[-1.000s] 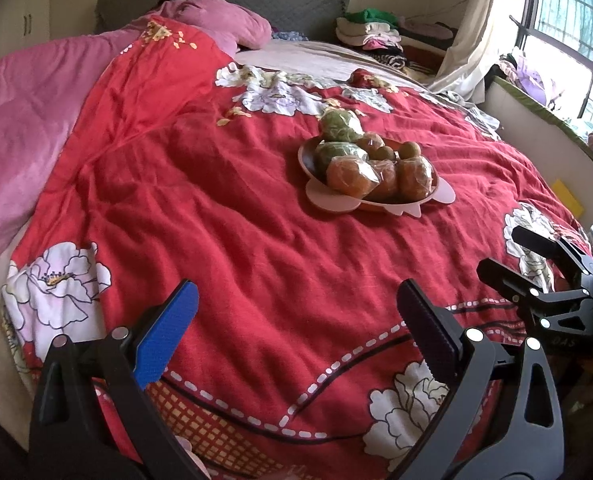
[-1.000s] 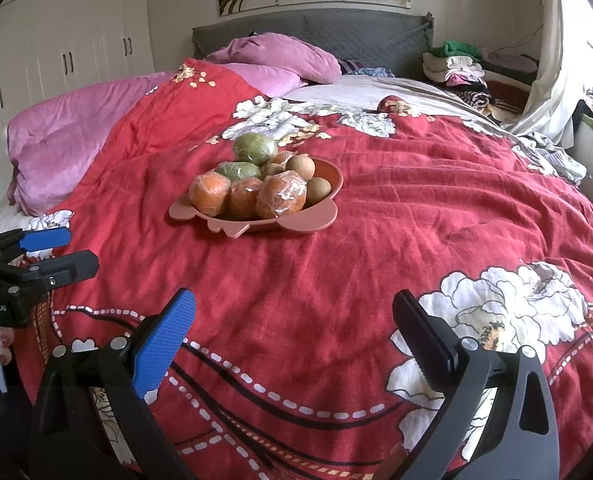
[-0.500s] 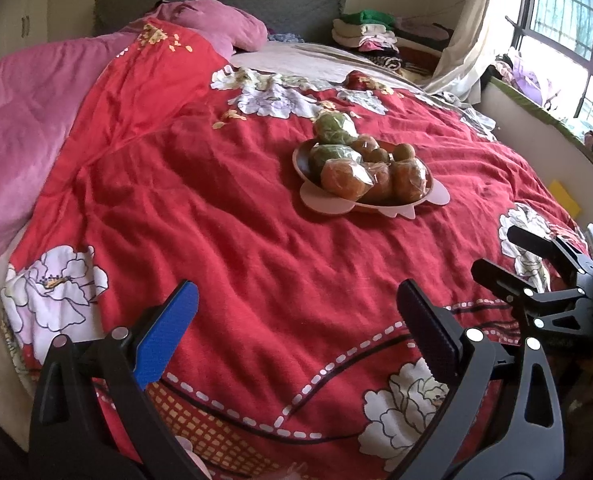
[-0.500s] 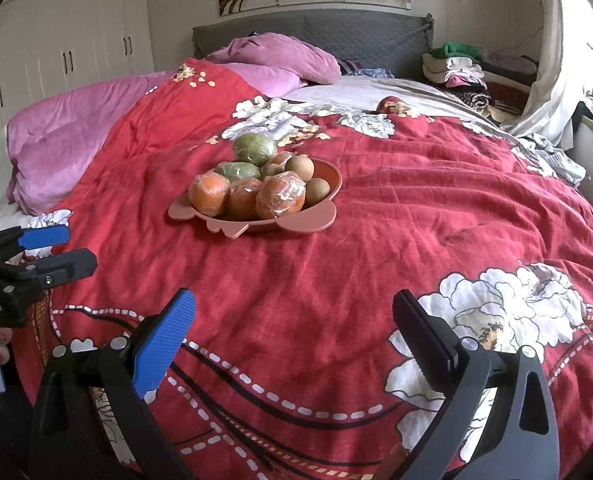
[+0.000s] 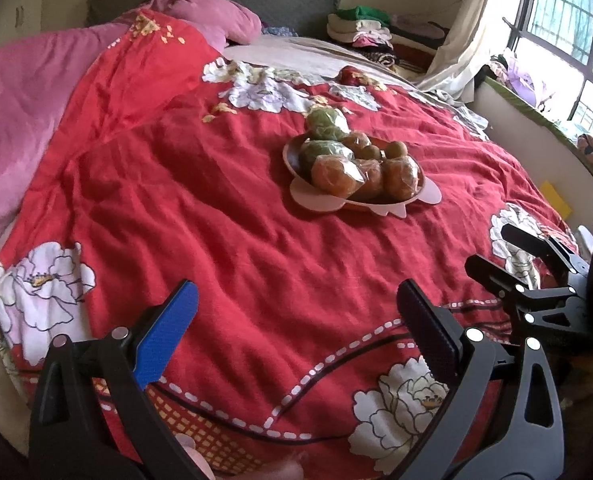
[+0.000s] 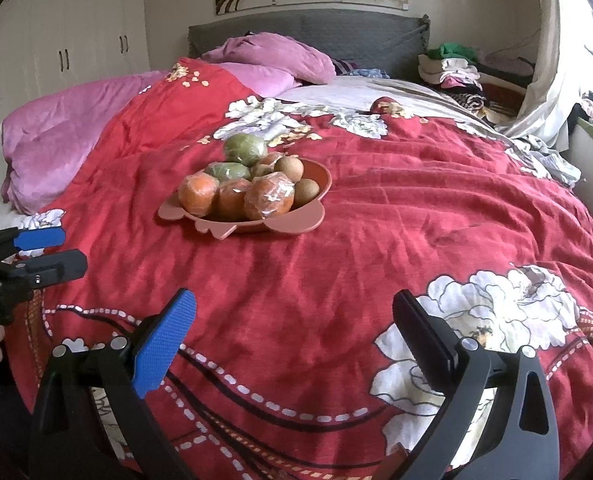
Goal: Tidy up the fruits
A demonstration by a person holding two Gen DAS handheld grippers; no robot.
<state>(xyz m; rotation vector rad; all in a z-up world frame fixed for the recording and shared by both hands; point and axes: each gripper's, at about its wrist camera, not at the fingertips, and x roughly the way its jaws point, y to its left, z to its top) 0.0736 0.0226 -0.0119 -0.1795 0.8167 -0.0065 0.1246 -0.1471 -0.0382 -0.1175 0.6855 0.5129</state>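
Fruits piled on a pink plate (image 6: 296,227), with the plate resting on the red blanket (image 6: 376,280) near the middle of the bed, somewhat toward the headboard end. Three oranges in clear wrap (image 6: 270,200) lined along the plate edge nearest the foot of the bed, small brown fruits (image 6: 306,192) behind them on the right, one wrapped green fruit (image 6: 227,171) behind on the left. A second green fruit (image 6: 244,149) touching the far rim, at the headboard side; cannot tell if inside the plate or just on the blanket beside it.

Left hand-held gripper (image 5: 296,320) released, jaws wide apart and nothing between them, hovering over the foot edge of the bed, well apart from the plate. Right hand-held gripper (image 6: 296,332) likewise released and empty, over the same foot edge, beside the left one.

Probably held back at the foot edge to keep the whole plate in sight and both jaws ready. Soft, wrinkled blanket under the plate, so round fruits likely kept together on the plate to prevent rolling. Fits either a finished gathering or a pile waiting for sorting; not possible to decide from this.
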